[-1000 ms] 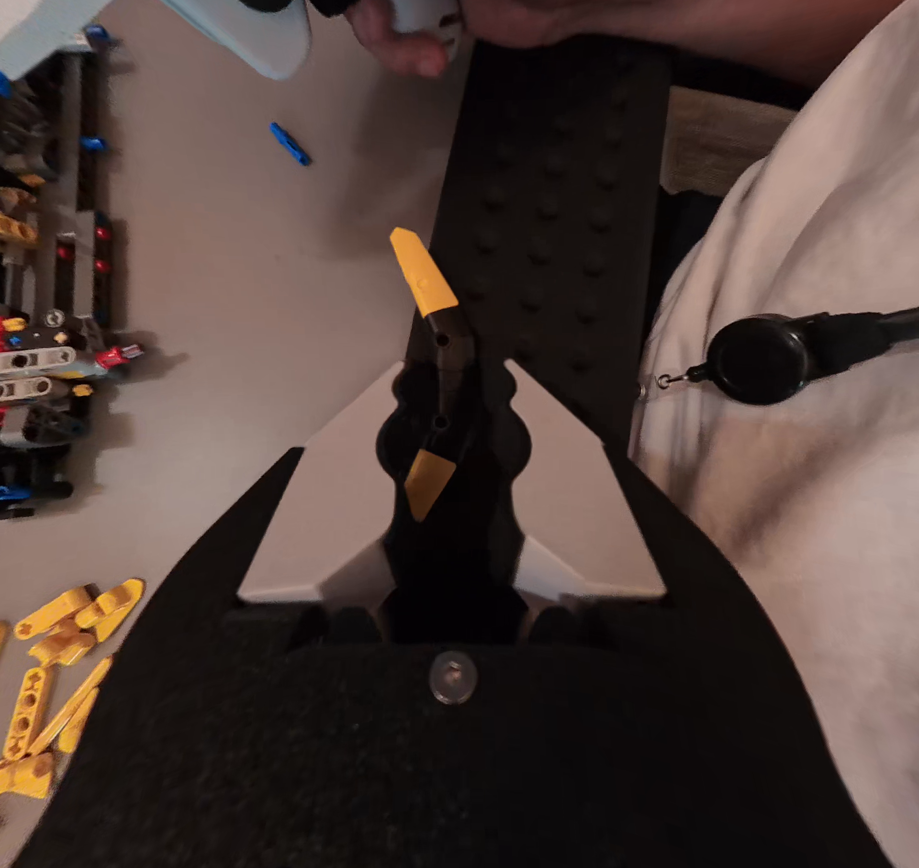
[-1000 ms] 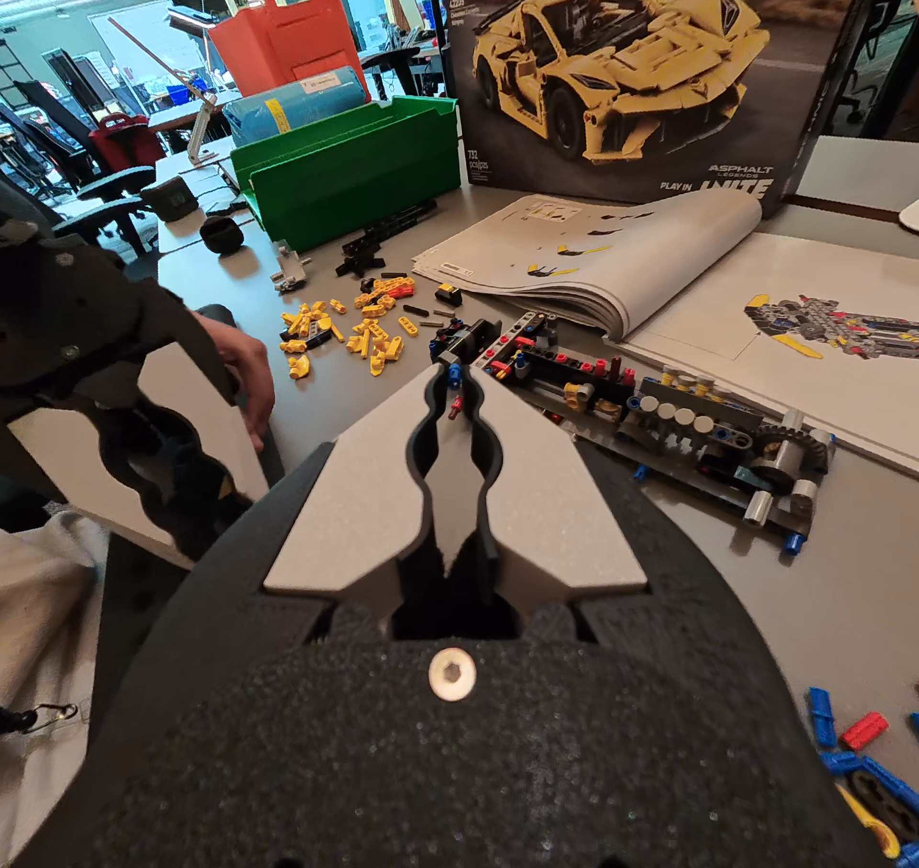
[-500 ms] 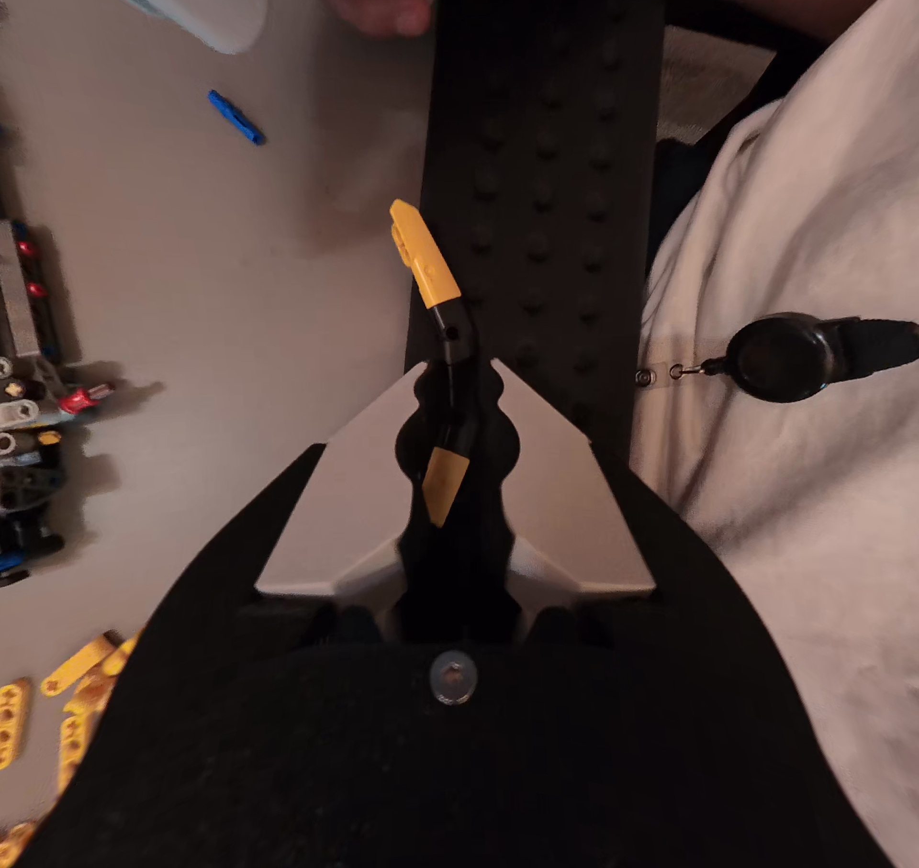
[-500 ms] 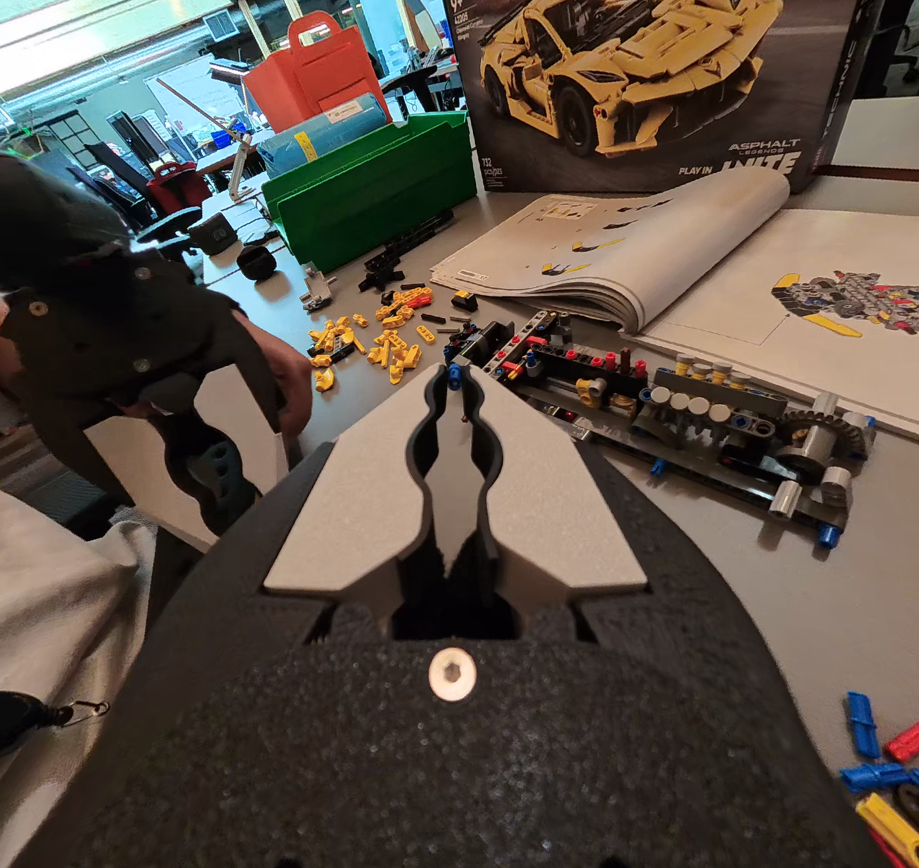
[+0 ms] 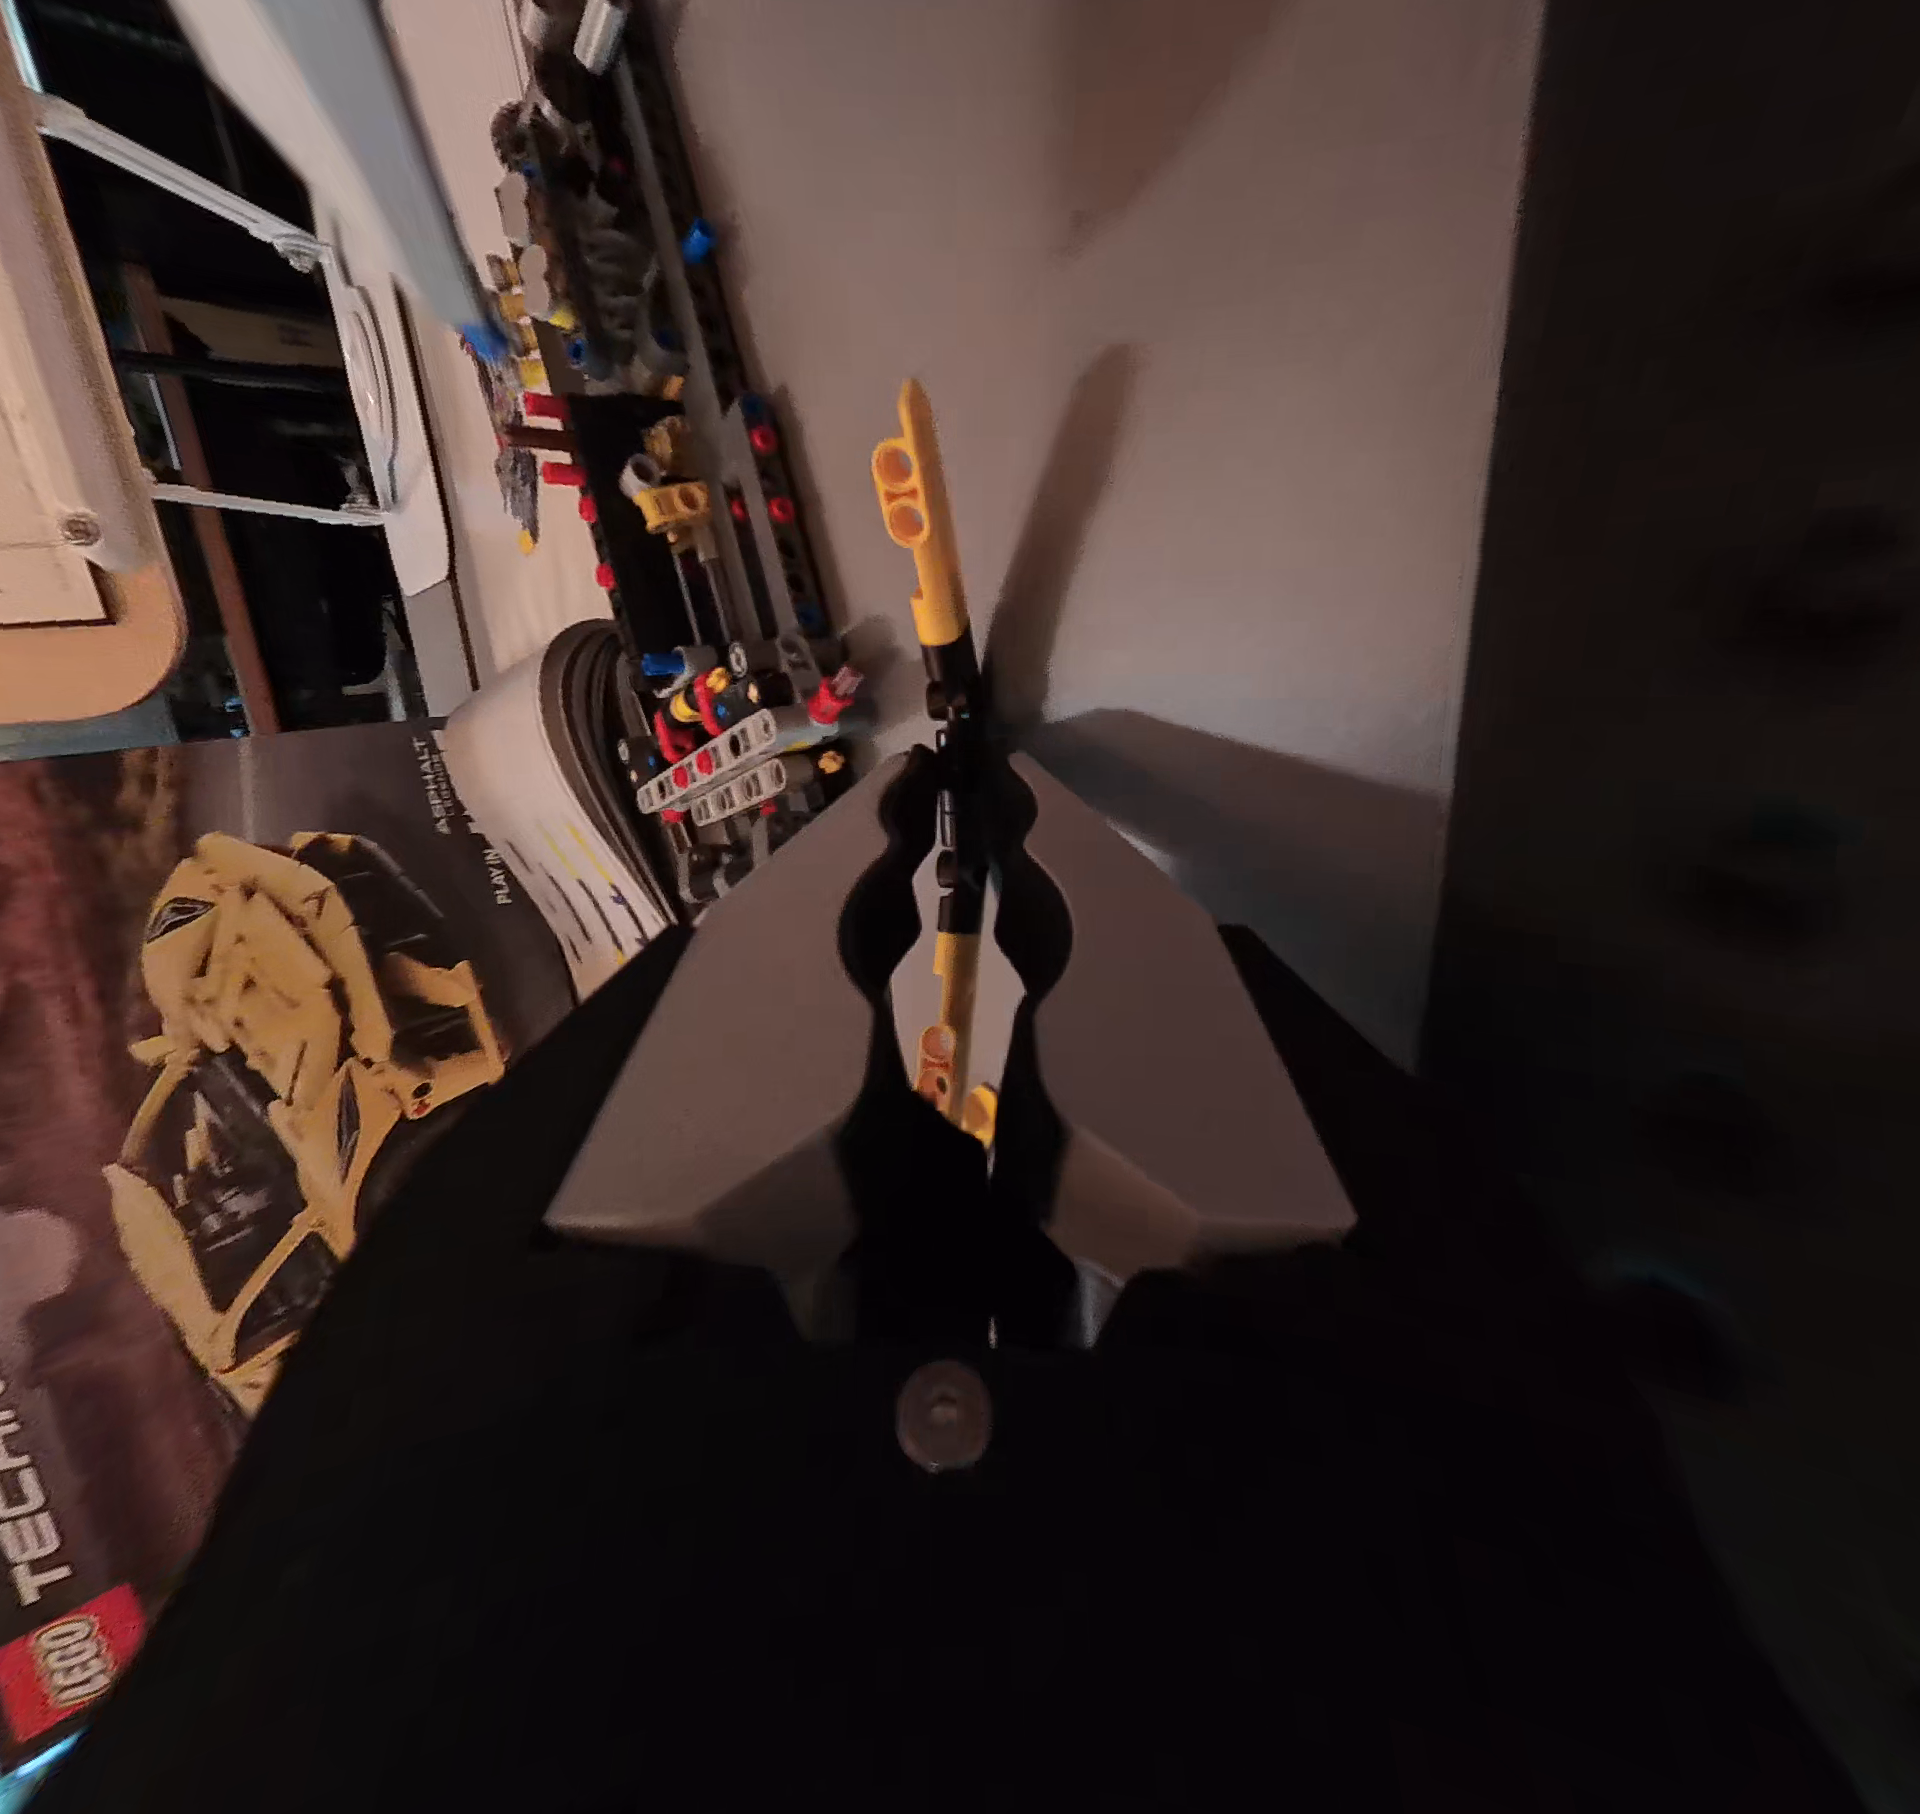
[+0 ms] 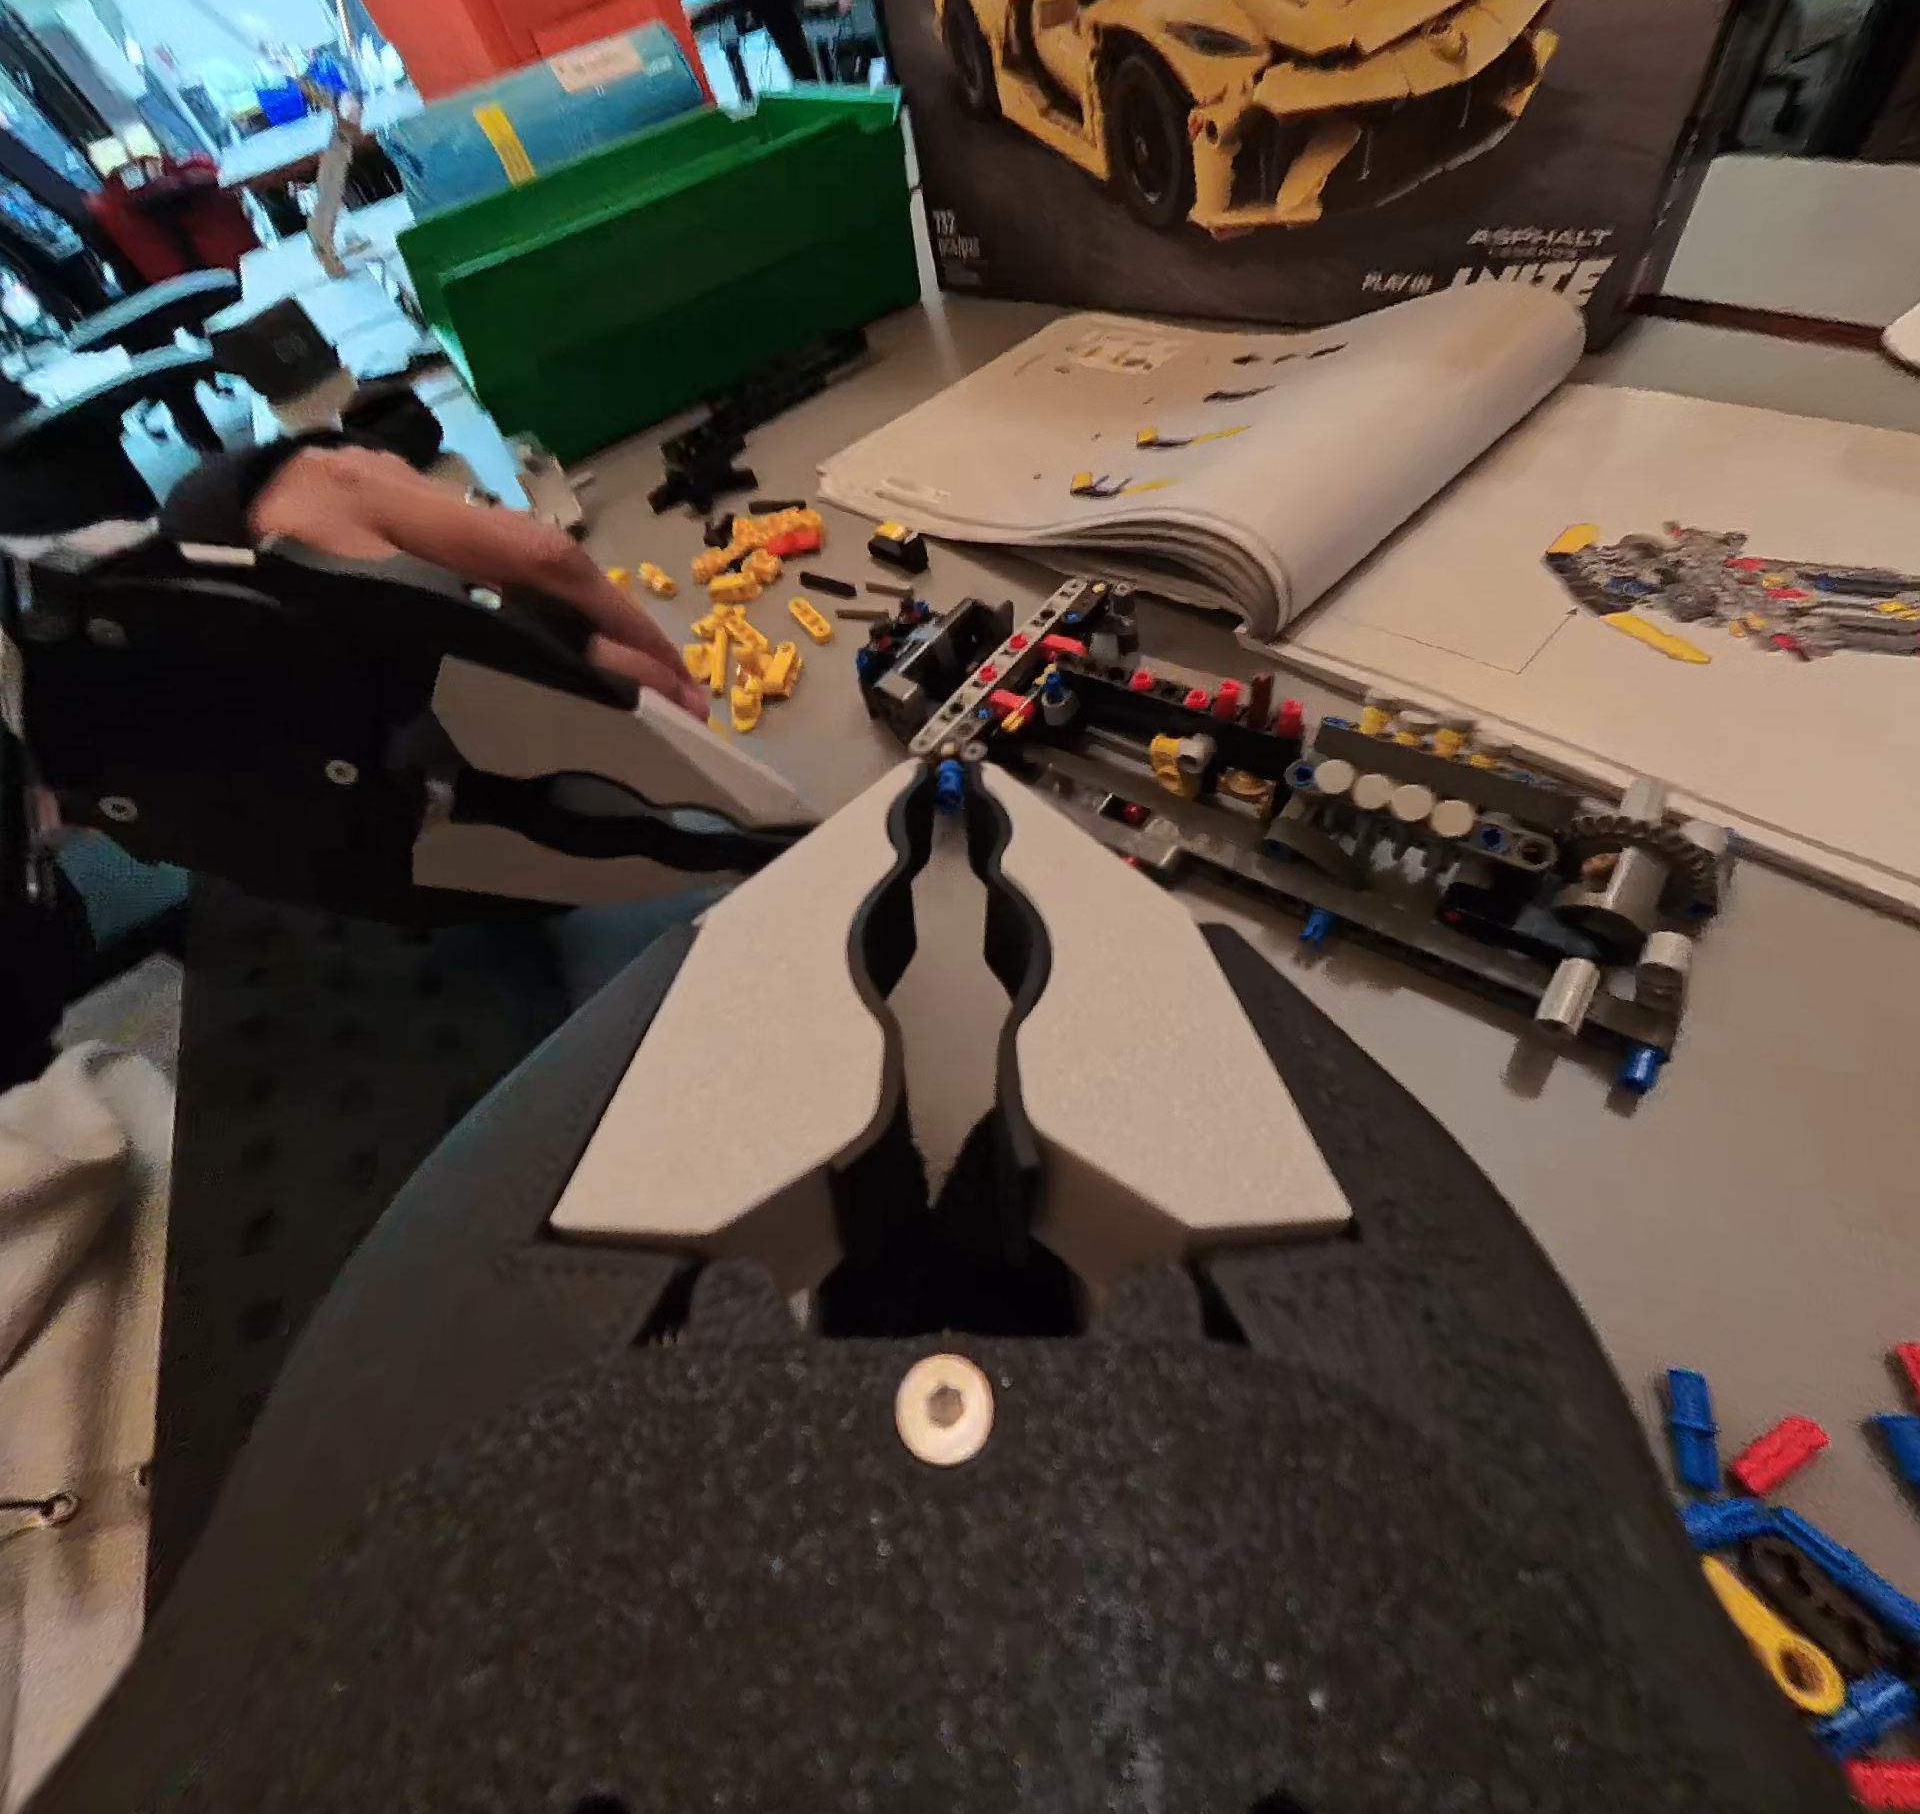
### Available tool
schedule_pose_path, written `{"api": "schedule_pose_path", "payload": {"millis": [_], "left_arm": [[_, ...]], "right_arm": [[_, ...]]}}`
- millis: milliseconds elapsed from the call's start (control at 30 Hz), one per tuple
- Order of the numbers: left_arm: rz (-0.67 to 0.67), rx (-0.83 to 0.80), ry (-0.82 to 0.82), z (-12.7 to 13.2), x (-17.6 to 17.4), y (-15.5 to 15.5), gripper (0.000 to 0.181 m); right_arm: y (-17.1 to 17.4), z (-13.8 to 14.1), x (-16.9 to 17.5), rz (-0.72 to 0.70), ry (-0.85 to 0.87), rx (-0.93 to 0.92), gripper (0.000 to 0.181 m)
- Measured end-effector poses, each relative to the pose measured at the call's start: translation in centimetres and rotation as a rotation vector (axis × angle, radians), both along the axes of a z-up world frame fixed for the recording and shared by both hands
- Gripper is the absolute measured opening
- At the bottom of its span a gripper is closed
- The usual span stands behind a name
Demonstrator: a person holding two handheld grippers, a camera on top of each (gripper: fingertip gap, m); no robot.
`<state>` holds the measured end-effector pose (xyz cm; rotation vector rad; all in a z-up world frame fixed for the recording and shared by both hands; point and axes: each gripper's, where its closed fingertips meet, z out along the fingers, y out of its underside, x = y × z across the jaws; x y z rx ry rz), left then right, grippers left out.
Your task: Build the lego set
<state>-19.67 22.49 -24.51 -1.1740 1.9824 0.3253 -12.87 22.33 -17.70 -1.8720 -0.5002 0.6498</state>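
My left gripper [image 5: 956, 762] is shut on a long piece with a black middle and yellow ends [image 5: 920, 507]. It holds the piece in the air, pointing toward the long dark chassis [image 5: 686, 517] on the table. My right gripper [image 6: 948, 772] is shut on a small blue pin [image 6: 948, 790] just in front of the near end of the chassis [image 6: 1299, 808]. The left gripper [image 6: 774, 822] also shows in the right wrist view, at the left, turned on its side, with a hand [image 6: 468, 528] on it.
An open instruction book [image 6: 1247, 455] lies behind the chassis, with the set's box [image 6: 1299, 81] and a green bin [image 6: 665, 258] farther back. Several loose yellow pieces [image 6: 743, 621] lie left of the chassis. Blue and red pins [image 6: 1766, 1484] lie at the near right. The tips of one gripper are about 10 cm away from the tips of the other.
My left gripper has swung from facing the person's shirt to facing the chassis and box, still holding the yellow and black piece. My right gripper has moved closer to the chassis with the blue pin.
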Motion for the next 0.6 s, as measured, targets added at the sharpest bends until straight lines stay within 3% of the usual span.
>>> {"api": "schedule_pose_path", "payload": {"millis": [167,267,433,600], "left_arm": [[0.061,-0.165,-0.051,0.0,0.1,-0.2,0.006],[0.141,-0.406,-0.158,0.3,0.5,-0.9,0.006],[0.262,-0.855,-0.412,2.1,2.1,-1.6,0.007],[0.277,-0.976,-0.572,3.7,3.5,-1.1,0.006]], "right_arm": [[-1.9,-1.8,-3.3,0.167,-0.158,-0.018,0.004],[-2.7,-3.0,-4.5,0.219,-0.282,-0.002,0.004],[-1.8,-2.8,-3.9,0.127,-0.41,0.09,0.005],[-0.8,-1.8,-2.7,0.027,-0.439,0.146,0.004]]}}
